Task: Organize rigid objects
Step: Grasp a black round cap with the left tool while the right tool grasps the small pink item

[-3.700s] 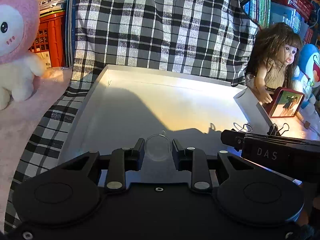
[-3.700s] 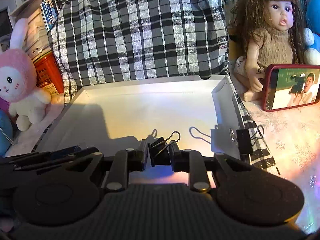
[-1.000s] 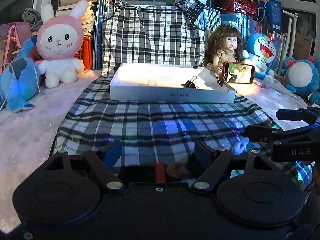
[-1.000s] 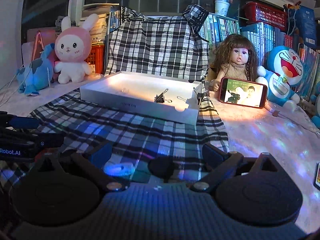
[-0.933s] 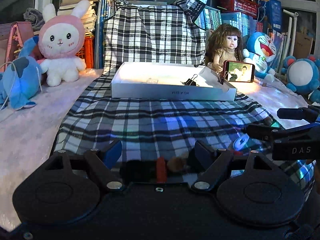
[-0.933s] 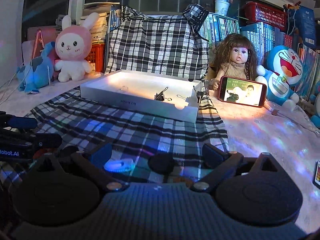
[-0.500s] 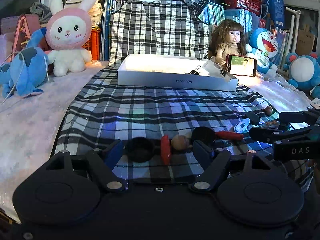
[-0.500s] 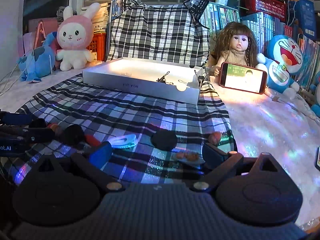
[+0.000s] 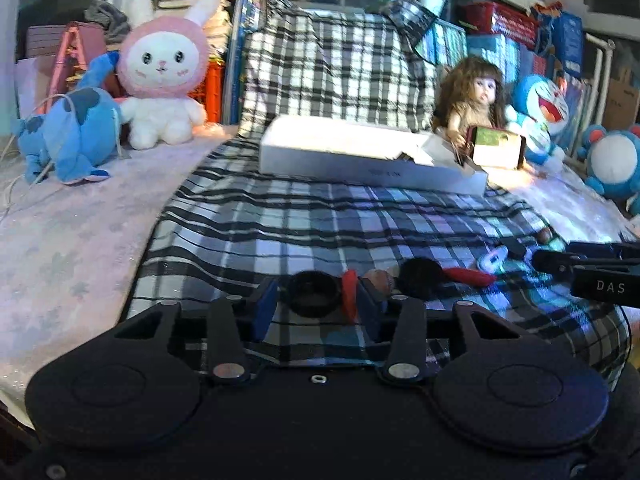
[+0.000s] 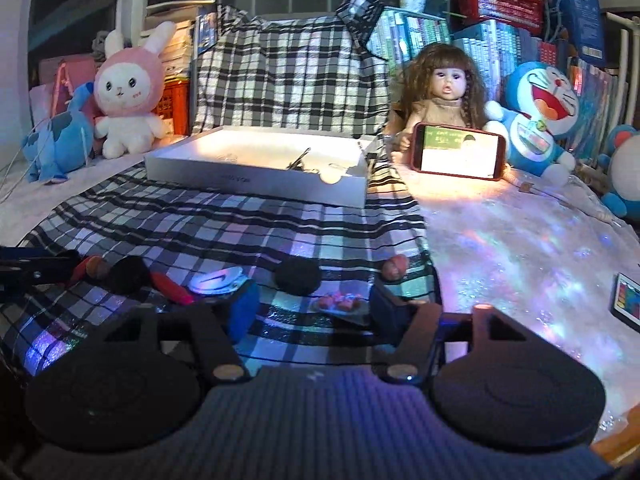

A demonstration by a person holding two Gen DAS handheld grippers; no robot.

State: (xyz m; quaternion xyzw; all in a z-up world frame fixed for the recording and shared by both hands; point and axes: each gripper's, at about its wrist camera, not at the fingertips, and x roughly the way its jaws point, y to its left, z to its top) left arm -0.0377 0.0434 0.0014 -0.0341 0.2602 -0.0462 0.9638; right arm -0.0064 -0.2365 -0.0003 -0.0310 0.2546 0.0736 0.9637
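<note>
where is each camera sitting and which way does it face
Left wrist: on the left gripper, low over the plaid cloth, facing the white box and toys. Its own fingers straddle a black ring and a red piece; the right gripper shows at the right edge.
Right wrist: on the right gripper, facing the same way, nearer the phone; a small dish lies between its fingers, the left gripper at the left edge.
Shared: box, doll, pink bunny.
</note>
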